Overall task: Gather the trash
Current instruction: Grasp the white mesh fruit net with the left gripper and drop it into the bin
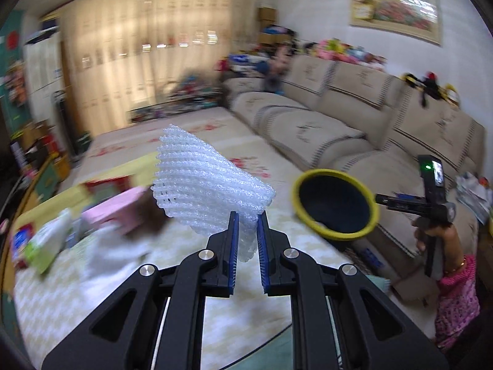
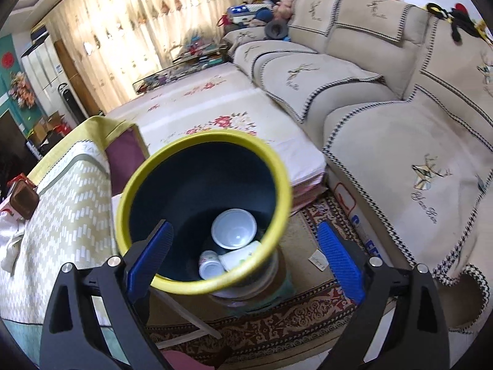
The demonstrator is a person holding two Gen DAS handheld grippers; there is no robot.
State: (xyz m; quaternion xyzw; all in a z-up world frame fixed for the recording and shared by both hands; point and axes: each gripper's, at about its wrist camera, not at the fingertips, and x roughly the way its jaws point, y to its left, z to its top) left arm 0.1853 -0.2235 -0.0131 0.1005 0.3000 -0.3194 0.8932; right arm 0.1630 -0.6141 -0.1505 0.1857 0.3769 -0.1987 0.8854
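Two grippers are in play, and each has its own job. My left gripper [image 1: 247,231] has its blue pads pinched on the lower corner of a white foam fruit net [image 1: 209,182], which fans out above the fingers in the middle of the left wrist view, clear of the tabletop clutter blurred at the lower left. My right gripper [image 2: 243,256] has its fingers spread wide around the near side of a yellow-rimmed trash bin [image 2: 277,160]; the left pad sits inside the rim, the right pad stands outside and apart from the wall, so I cannot tell whether it is bearing the bin or only framing it. In the left wrist view the same bin shows at centre right, its dark mouth facing me, with the other gripper's handle and a hand [image 1: 437,231] in a pink sleeve behind it. Down in the bin lie a white plastic bowl [image 2: 234,228] and a couple of small white containers [image 2: 212,263]. I judge the step in hand to be carrying the net to the bin. Next I need to bring the net over that opening, well inside the rim, then part the left fingers; foam this light may cling or drift.
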